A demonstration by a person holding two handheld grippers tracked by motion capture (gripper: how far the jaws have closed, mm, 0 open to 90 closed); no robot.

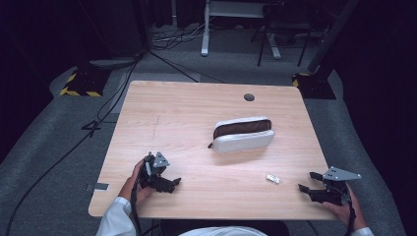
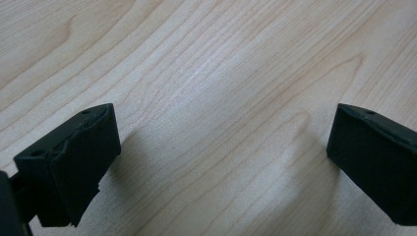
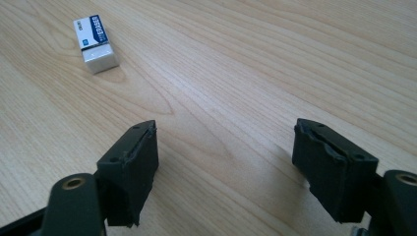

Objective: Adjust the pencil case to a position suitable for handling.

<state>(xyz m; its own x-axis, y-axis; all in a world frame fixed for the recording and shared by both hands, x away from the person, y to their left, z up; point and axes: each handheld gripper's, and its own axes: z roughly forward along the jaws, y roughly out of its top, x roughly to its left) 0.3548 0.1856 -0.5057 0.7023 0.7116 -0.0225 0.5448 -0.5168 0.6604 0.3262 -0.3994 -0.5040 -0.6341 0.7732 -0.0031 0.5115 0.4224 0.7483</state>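
Observation:
A white pencil case point(image 1: 243, 133) with a brown inside lies unzipped near the middle of the wooden table point(image 1: 196, 108). A small white eraser point(image 1: 272, 178) in a blue-printed sleeve lies closer to the front right. My right gripper point(image 1: 309, 181) rests at the front right corner, just right of the eraser, with its jaws open and nothing between them. In the right gripper view the eraser point(image 3: 96, 43) sits ahead and to the left of that gripper point(image 3: 226, 132). My left gripper point(image 1: 164, 182) sits at the front left, open over bare wood point(image 2: 221, 128).
A dark cable hole point(image 1: 249, 97) sits near the table's far edge. Beyond the table are grey carpet, loose cables point(image 1: 113, 98), a stand base with yellow-black stripes point(image 1: 78, 84) and desk legs point(image 1: 205, 34). The person's hands come in over the table's front edge.

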